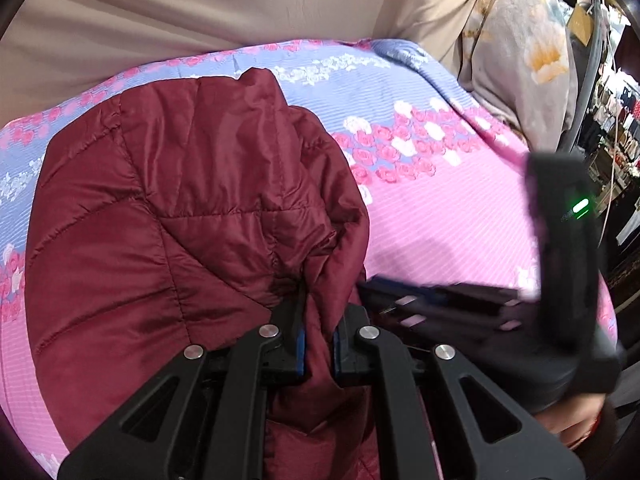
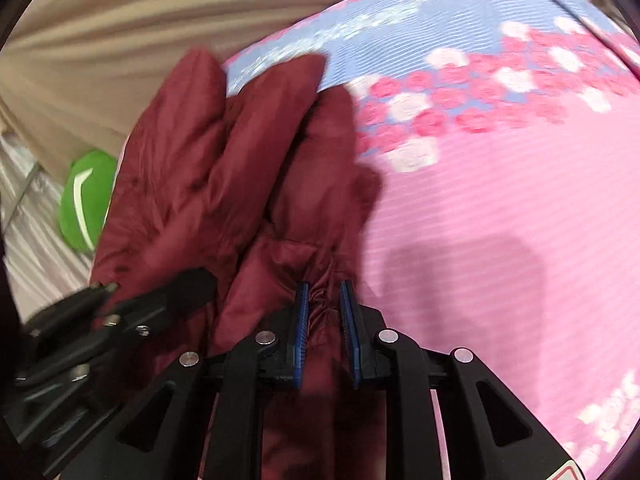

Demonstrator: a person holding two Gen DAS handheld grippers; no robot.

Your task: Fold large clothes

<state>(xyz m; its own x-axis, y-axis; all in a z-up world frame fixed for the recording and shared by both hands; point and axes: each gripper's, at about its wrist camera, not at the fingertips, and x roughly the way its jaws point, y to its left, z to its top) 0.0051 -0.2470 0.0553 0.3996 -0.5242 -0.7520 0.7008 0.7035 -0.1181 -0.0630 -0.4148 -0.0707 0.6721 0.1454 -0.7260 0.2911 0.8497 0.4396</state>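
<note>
Between each tool's pads sat jacket [image 1: 192,208] fabric: left tool [image 1: 318,332] pinched it, right tool [image 2: 324,312] gripped looser, to drag it across the bed [image 1: 440,216].

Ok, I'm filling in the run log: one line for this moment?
stage: folding | left claw: shut on maroon jacket | right claw: shut on maroon jacket | surface: floral bedsheet

I count one maroon quilted jacket [image 1: 168,208], one floral bedsheet [image 1: 440,216], two grippers, left gripper [image 1: 319,334], right gripper [image 2: 325,304], one green object [image 2: 86,200]
</note>
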